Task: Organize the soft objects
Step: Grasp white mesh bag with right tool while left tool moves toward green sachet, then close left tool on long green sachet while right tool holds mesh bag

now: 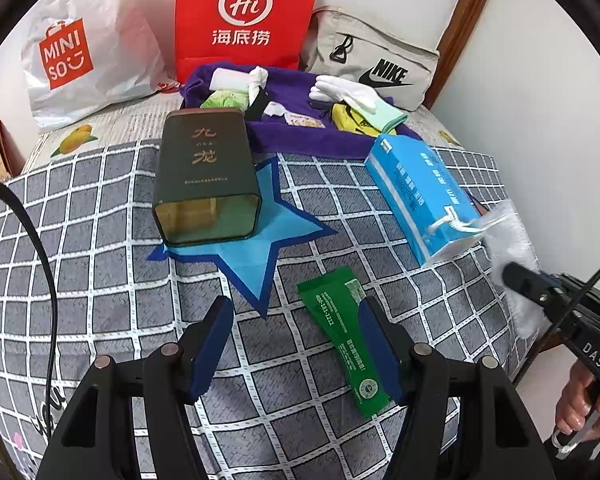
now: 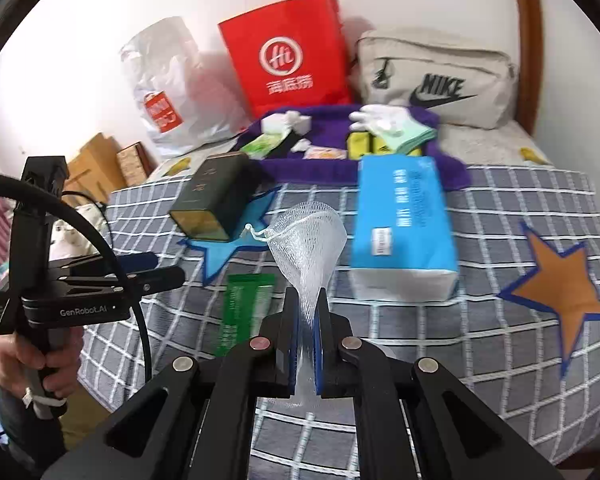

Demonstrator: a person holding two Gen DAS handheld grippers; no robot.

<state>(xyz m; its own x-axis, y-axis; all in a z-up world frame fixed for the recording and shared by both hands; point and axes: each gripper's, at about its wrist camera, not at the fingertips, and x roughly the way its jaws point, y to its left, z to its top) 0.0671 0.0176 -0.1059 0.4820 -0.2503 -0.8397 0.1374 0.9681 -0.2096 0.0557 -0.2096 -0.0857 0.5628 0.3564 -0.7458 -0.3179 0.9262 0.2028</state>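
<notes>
The right hand-held gripper point(image 2: 307, 312) is pinching a white mesh pouch point(image 2: 310, 236) between nearly closed jaws, holding it up above the checked bed cover point(image 2: 480, 344). The left hand-held gripper point(image 1: 296, 328) is hovering about half open and gripping nothing, its right finger just over one green sachet point(image 1: 342, 332) lying flat on the cover. One dark tin point(image 1: 206, 176) and one blue tissue pack point(image 1: 420, 196) are lying nearby; three bags are leaning on the wall behind one purple towel point(image 1: 300, 136).

Bare quilt point(image 1: 100, 240) left of tin point(image 1: 206, 176); tissue pack point(image 1: 420, 196) blocks right.
</notes>
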